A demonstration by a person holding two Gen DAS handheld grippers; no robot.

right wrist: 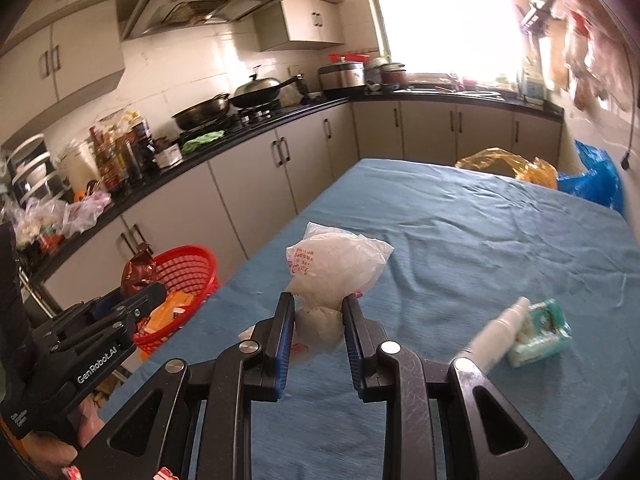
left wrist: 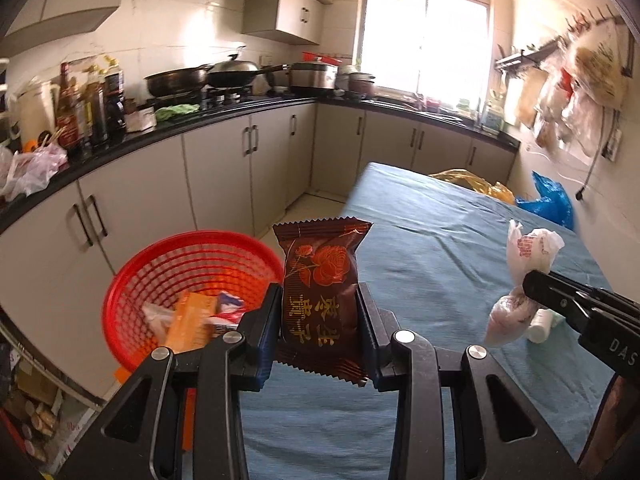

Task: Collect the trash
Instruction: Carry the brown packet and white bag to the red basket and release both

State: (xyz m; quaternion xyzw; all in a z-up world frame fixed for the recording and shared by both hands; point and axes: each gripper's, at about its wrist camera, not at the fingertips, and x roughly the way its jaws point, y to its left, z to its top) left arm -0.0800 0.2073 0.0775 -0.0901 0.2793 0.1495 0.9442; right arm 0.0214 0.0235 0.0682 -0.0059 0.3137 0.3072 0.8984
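Note:
My left gripper (left wrist: 319, 304) is shut on a dark brown snack packet (left wrist: 320, 284) with a red rose print, held upright above the table's left edge. A red mesh basket (left wrist: 132, 280) sits just to its left, holding an orange box (left wrist: 188, 320) and other wrappers. My right gripper (right wrist: 318, 312) is shut on a crumpled white plastic bag (right wrist: 332, 268) with red print, lifted over the blue tablecloth (right wrist: 460, 240). In the left wrist view that bag (left wrist: 524, 256) hangs at the right from the right gripper (left wrist: 532, 284). In the right wrist view the left gripper (right wrist: 154, 290) holds the packet (right wrist: 138, 270) beside the basket (right wrist: 188, 264).
A white bottle (right wrist: 496, 336) and a green tissue pack (right wrist: 540, 332) lie on the table at the right. Yellow (right wrist: 504, 164) and blue (right wrist: 592, 180) plastic bags sit at the far end. The black kitchen counter (left wrist: 200, 124) with pans and bottles runs along the left.

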